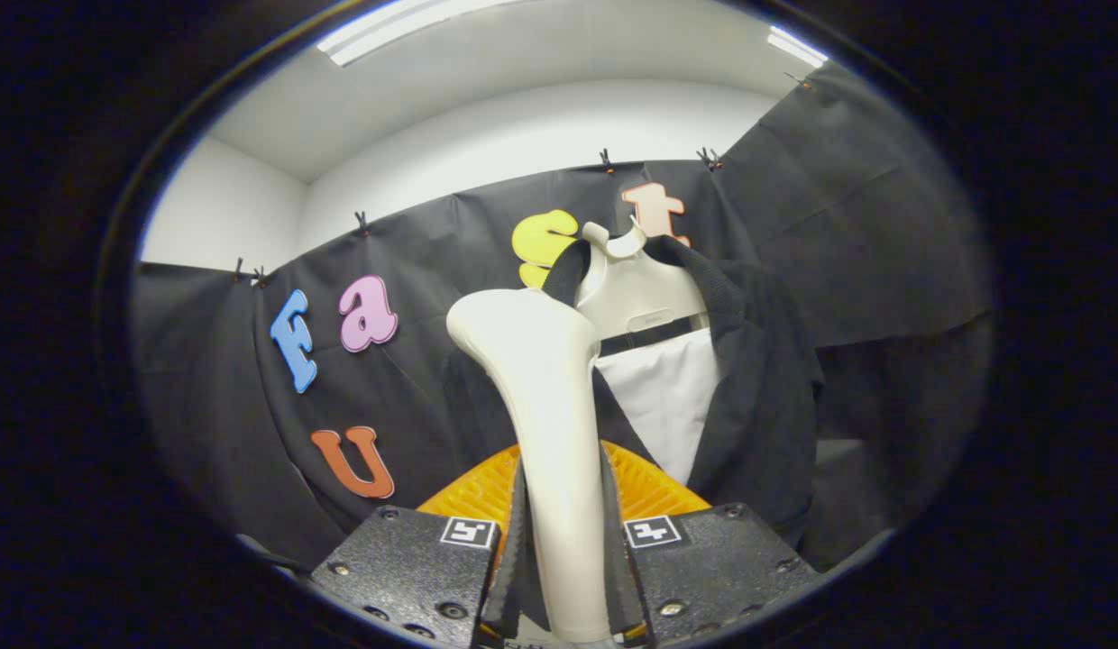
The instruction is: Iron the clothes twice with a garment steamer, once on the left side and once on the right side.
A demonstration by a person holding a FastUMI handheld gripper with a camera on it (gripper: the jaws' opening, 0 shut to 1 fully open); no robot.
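My gripper [563,541] is shut on the handle of a cream-white garment steamer [545,397], which rises upright between the fingers with its broad head at the top. Just beyond the steamer hangs a black jacket [757,388] on a white hanger board [636,288], open at the front over a white panel [667,397]. The steamer head sits in front of the jacket's left front edge; I cannot tell whether it touches the cloth.
An orange ribbed part [649,487] shows right behind the fingers, low around the steamer handle. Black cloth forms the booth wall [415,379] behind and to both sides. White room walls and ceiling lights are above.
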